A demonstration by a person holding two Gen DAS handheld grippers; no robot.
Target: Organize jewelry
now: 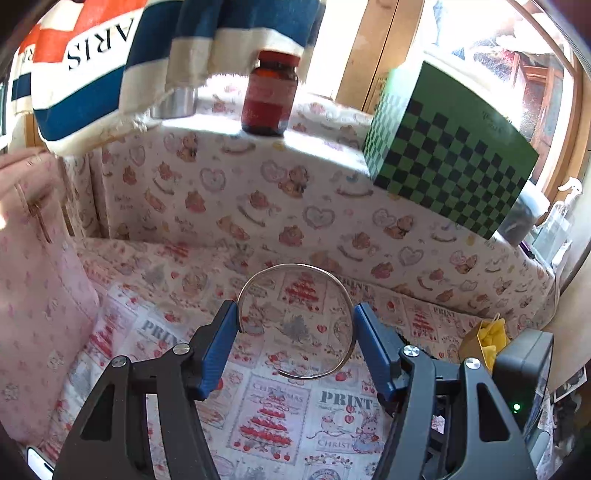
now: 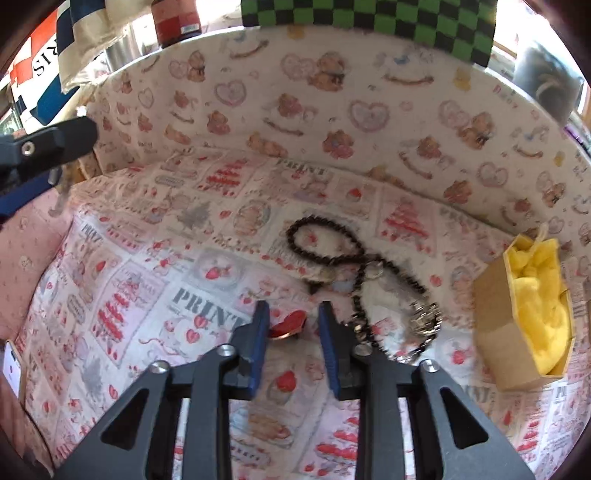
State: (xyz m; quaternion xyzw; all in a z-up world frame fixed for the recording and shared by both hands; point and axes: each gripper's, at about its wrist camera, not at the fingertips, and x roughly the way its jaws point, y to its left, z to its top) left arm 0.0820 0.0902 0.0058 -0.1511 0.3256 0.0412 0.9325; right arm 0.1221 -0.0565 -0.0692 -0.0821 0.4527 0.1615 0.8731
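The left gripper [image 1: 295, 325] clamps a silver bangle [image 1: 295, 321] above the printed cloth [image 1: 280, 417]. The right gripper [image 2: 291, 314] – jaws narrowly apart – straddles a red heart charm [image 2: 290, 323] just beside the black bead necklace [image 2: 332, 243], without pressing it.

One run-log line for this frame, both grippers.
left gripper: holding silver bangle | right gripper: around red heart charm, grip unclear | bead necklace: on cloth

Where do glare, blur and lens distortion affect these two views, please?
Left wrist view: sunlight blows out the window and the ledge beside the brown bottle; the bangle stays sharp. Right wrist view: even light, the bead necklace slightly soft, and the straight ledge bows into an arc.
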